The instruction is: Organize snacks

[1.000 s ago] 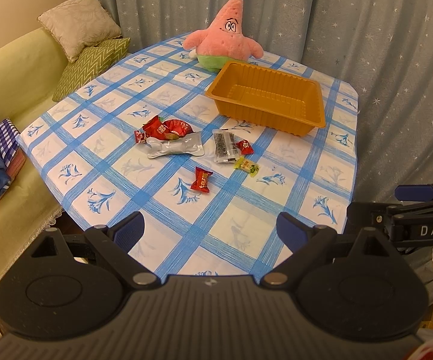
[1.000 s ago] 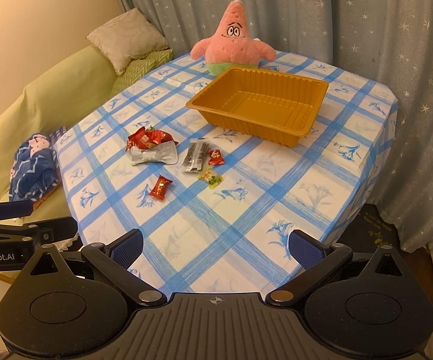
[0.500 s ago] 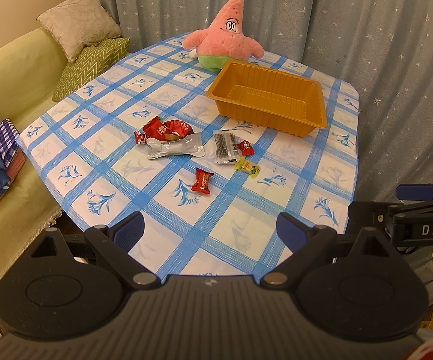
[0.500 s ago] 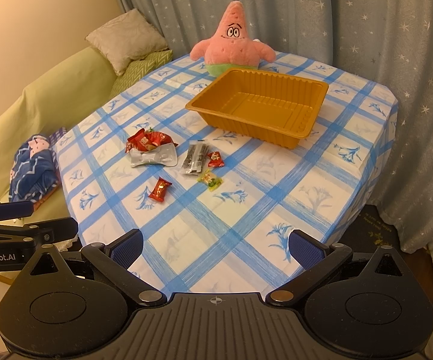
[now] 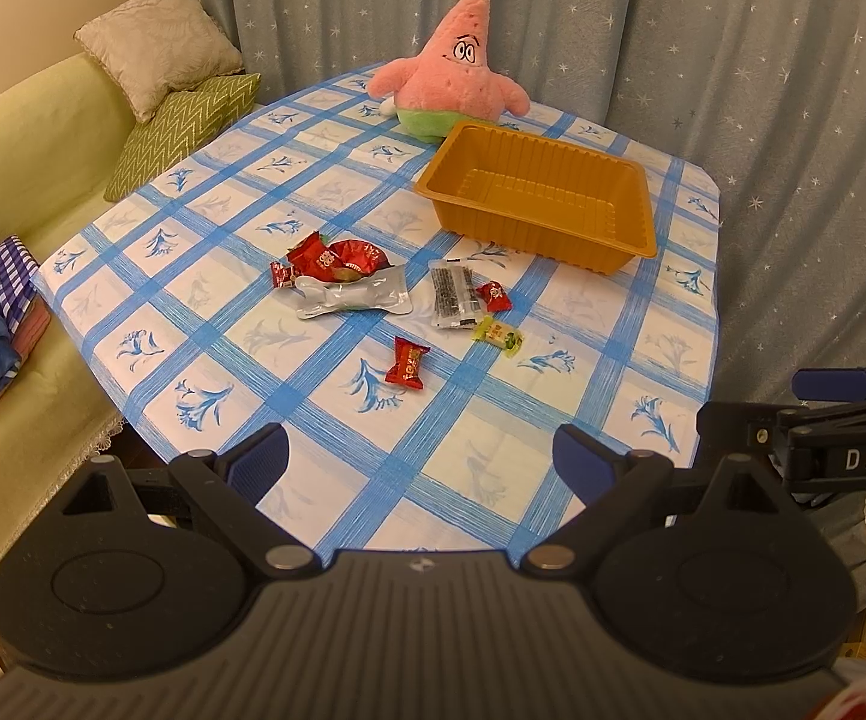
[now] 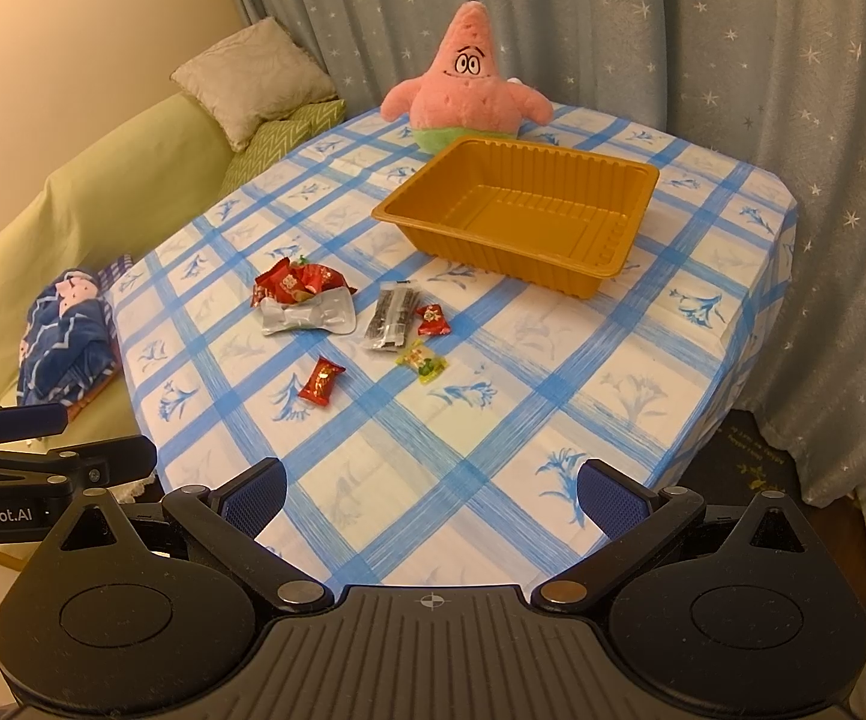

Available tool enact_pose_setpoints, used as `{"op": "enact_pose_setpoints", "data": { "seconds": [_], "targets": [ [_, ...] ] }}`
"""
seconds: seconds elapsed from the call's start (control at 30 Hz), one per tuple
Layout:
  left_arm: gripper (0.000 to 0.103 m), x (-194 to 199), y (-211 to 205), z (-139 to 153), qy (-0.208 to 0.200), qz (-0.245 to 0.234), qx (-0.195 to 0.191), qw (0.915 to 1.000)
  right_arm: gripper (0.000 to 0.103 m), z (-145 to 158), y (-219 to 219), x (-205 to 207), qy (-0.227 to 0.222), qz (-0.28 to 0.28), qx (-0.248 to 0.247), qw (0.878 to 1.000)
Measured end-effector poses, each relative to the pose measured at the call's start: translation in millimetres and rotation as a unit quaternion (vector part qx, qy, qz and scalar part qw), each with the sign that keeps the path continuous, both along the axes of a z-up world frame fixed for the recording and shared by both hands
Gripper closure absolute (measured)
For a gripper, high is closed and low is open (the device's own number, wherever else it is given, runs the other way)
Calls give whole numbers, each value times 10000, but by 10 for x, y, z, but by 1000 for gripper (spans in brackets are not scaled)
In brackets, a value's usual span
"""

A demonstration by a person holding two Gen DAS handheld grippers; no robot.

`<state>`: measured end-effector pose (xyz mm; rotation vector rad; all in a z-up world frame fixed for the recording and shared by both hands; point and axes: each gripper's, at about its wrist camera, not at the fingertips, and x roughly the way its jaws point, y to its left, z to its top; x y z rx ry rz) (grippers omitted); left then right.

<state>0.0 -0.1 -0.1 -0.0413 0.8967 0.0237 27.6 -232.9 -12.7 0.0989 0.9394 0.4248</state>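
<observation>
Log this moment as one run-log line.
phase: pre-grasp | left gripper: open, empty | right gripper: open, empty | snacks: loose on table | orange tray: empty

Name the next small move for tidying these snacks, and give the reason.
Probably bring the left gripper forward and down over the lone red candy: both grippers are open and empty, the orange tray holds nothing, and this candy lies nearest, apart from the others.
</observation>
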Motion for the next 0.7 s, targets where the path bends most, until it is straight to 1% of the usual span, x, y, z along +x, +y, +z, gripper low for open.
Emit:
{"op": "enact_pose_setpoints", "data": {
  "seconds": [0.7],
  "targets": [
    [9, 0, 1, 0, 12, 0, -2, 10000, 0, -34, 57, 91, 12, -3, 9, 10000]
  ]
}}
